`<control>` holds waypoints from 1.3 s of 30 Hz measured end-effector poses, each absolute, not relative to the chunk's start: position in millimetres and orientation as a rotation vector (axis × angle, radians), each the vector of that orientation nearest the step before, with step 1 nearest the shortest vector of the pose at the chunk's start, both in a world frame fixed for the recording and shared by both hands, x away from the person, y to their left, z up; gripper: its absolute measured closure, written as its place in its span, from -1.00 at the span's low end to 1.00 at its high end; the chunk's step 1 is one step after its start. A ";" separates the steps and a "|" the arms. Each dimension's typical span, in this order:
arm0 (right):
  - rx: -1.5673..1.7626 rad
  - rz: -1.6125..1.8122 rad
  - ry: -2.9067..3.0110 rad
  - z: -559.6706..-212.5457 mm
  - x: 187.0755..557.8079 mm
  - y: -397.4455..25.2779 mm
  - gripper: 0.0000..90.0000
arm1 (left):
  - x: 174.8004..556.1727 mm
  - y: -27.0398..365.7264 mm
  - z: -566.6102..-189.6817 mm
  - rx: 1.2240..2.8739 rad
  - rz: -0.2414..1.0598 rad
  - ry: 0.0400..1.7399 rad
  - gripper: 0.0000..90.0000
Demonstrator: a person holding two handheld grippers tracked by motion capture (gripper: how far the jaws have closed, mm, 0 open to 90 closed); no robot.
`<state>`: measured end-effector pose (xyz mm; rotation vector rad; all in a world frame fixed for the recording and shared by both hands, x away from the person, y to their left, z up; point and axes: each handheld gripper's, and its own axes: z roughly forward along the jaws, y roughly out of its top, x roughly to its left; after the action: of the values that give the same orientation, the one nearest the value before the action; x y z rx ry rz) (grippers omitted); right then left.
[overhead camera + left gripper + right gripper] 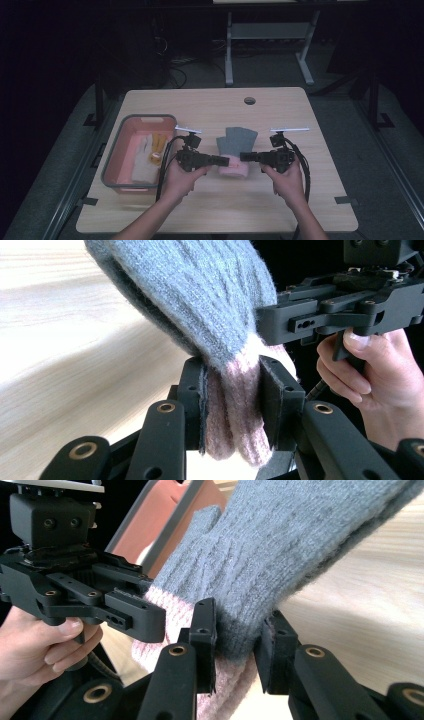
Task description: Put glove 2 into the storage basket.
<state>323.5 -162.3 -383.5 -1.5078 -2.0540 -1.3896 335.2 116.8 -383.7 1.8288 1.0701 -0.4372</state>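
A grey knitted glove [236, 139] with a pink cuff [234, 169] lies mid-table, its cuff toward the person. My left gripper [225, 161] comes in from the left and is shut on the pink cuff [235, 410], which is bunched between its pads. From the right, my right gripper [244, 156] is shut on the glove [280, 545] where grey meets pink. The two sets of jaws nearly meet at the cuff. The left gripper view has the right gripper [300, 322] just beyond the glove [200, 295]. The right gripper view has the left gripper [125, 612] close at its left.
A grey-rimmed pink bin [116, 145] stands at the table's left and holds a white glove [142, 157] and a yellow one [159, 142]. A round cable hole [249, 100] sits near the far edge. A pale desk frame [270, 45] stands on the floor beyond the table.
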 end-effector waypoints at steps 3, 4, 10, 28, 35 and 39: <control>-1.490 -1.400 -2.058 -380.7 326.1 -158.2 0.60 | 336.2 121.4 -379.1 1.831 -0.421 1.061 0.48; -1.489 -1.400 -2.057 -379.3 326.7 -157.0 0.60 | 336.0 122.8 -377.4 1.827 -0.423 1.068 0.48; -1.461 -1.412 -2.037 -373.0 331.3 -149.7 0.60 | 336.4 133.3 -370.1 1.820 -0.413 1.062 0.49; -1.396 -1.390 -2.074 -352.6 349.3 -125.9 0.57 | 343.0 158.5 -352.9 1.793 -0.388 1.075 0.49; -1.374 -1.383 -2.085 -349.0 353.5 -118.4 0.56 | 343.7 166.5 -349.3 1.795 -0.373 1.075 0.49; -1.354 -1.371 -2.098 -347.3 356.4 -112.1 0.55 | 343.6 172.9 -347.2 1.793 -0.363 1.073 0.49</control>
<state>356.4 -112.1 -347.3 -1.3540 -2.0983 -1.3712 343.6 172.9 -347.2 1.7935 1.0735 -0.3629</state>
